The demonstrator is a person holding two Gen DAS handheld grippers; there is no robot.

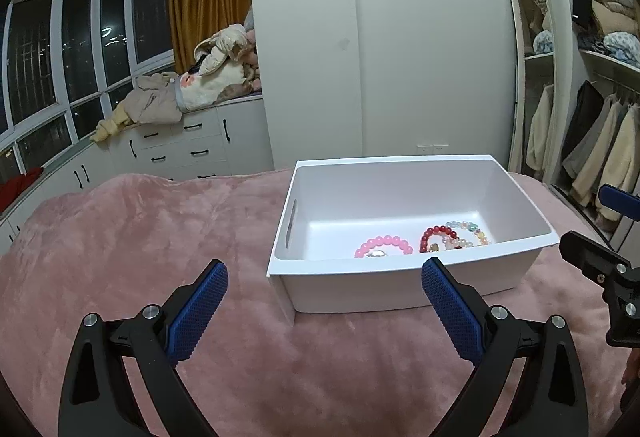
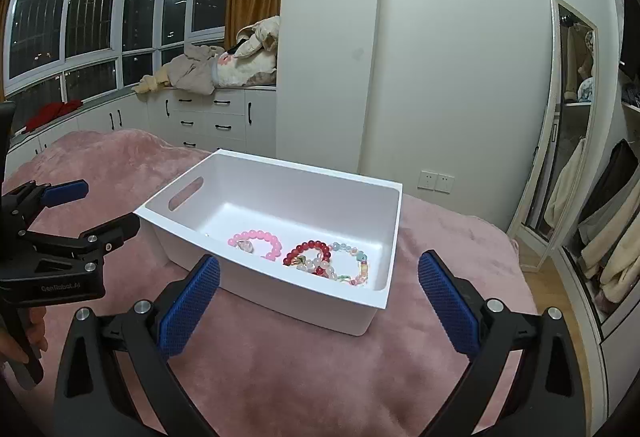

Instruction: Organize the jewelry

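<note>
While bracelets (image 2: 316, 257) lie in a white bin (image 2: 304, 289) on a pink blanket (image 2: 280, 369), two grippers wait.
Left gripper (image 1: 324, 301) and right gripper (image 2: 320, 301) hover before the bin, jaws spread, empty.

A white plastic bin (image 2: 280, 193) with a cut-out handle stands upright on the pink blanket (image 2: 280, 377). Inside lie a pink bead bracelet (image 2: 256, 242), a dark red bead bracelet (image 2: 306, 251) and a pastel multicoloured bead bracelet (image 2: 354, 263), the last two touching.

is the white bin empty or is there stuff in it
Not empty. The white bin holds a pink bead bracelet, a red bead bracelet and a multicoloured bead bracelet on its floor.
</note>
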